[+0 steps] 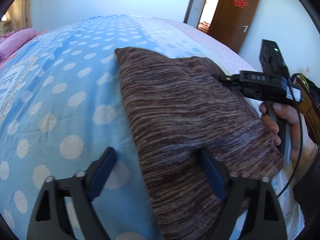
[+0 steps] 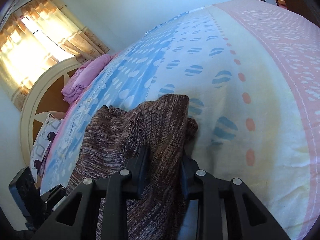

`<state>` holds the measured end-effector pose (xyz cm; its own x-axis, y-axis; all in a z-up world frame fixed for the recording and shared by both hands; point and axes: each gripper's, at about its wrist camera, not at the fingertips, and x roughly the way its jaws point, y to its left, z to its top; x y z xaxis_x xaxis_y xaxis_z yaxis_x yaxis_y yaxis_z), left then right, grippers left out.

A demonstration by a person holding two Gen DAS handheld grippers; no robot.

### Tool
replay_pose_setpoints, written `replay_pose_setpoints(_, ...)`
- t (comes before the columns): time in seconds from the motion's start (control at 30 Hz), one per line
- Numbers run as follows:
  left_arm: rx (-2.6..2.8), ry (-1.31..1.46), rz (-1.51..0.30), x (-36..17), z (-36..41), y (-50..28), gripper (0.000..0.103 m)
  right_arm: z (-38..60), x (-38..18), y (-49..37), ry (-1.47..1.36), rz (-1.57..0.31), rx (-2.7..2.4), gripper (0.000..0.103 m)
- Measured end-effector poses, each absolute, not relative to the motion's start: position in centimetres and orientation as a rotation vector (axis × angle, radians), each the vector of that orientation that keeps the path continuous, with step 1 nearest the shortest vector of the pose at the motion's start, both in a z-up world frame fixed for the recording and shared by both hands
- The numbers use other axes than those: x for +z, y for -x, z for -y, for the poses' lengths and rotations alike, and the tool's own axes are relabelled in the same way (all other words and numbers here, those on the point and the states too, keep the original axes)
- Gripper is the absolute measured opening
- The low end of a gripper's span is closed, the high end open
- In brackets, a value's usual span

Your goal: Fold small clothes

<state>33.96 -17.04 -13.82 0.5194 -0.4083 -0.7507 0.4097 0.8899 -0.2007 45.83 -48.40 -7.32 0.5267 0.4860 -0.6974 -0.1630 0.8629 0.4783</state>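
Your right gripper point(image 2: 163, 172) pinches the brown striped knit garment point(image 1: 180, 108), which lies centre frame on the polka-dot bedspread point(image 1: 60, 92). Your left gripper point(image 1: 158, 172) stands spread, one finger on its edge. A pink folded blanket point(image 2: 84, 80) sits upper left, well apart.

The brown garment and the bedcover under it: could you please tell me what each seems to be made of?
Garment: apparently a knit, yarn-like fabric, matte, with fine ribbed streaks of brown and grey. Bedcover: probably a soft woven cotton-like cloth, matte, printed with dots and lightly wrinkled.
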Motion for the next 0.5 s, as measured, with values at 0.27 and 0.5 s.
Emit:
replay_pose_setpoints(0.27,-0.528,-0.024,-0.876,-12.2,17.1,-32.5,0.026,46.8,-4.9,-43.5,-0.378,-0.867,0.346,0.02)
replay_pose_setpoints(0.5,-0.53,-0.033,-0.842,-10.2,15.7,-30.2,0.023,43.8,-0.9,-40.5,-0.303,-0.799,0.364,0.018)
